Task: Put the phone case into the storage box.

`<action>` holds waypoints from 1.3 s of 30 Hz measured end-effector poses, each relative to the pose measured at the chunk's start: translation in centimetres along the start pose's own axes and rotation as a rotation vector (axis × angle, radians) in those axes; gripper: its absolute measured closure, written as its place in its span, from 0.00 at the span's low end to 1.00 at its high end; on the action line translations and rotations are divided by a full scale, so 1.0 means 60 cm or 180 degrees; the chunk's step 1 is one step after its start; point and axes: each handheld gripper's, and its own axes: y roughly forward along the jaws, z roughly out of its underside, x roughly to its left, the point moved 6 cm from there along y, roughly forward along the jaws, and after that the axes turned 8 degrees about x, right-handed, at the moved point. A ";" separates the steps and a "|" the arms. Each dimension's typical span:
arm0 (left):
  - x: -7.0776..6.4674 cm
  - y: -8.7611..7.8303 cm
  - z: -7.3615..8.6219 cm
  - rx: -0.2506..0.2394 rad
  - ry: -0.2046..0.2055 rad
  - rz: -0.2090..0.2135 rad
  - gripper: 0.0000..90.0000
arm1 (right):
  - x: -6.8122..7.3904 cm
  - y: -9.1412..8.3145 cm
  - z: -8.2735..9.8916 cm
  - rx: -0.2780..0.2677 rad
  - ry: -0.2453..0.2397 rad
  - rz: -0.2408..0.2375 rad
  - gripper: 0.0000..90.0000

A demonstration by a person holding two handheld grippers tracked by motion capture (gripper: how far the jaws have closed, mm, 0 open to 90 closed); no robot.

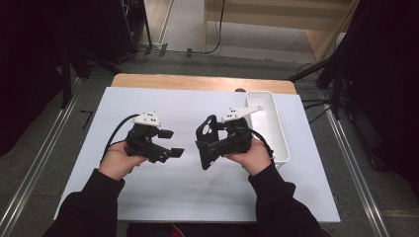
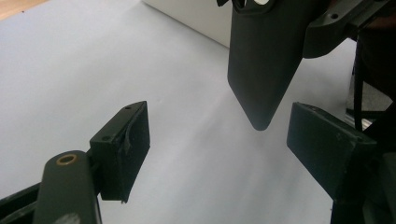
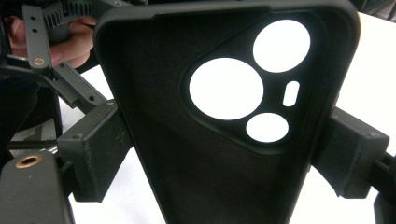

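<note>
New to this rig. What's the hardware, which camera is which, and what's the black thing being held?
No robot: a person holds hand-operated tongs, one per hand. The high view looks down on the white table; the other two cameras ride on the tongs, looking along their jaws. The right tongs are shut on a black phone case, pads pressing its two side edges; the camera cutouts show. The left tongs are open, with the case's lower end hanging between the jaws, untouched. A white tray sits at the table's right.
</note>
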 end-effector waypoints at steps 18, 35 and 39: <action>-0.004 0.016 0.050 -0.0060 -0.0039 -0.0075 0.23 | 0.000 -0.010 -0.001 0.0105 -0.0018 -0.0065 0.12; -0.003 0.027 0.105 -0.0032 -0.0101 -0.0119 0.23 | -0.001 -0.020 -0.002 0.0181 -0.0033 -0.0081 0.13; 0.000 0.030 0.119 0.0047 -0.0099 -0.0123 0.23 | -0.003 -0.025 -0.004 0.0183 -0.0026 -0.0077 0.13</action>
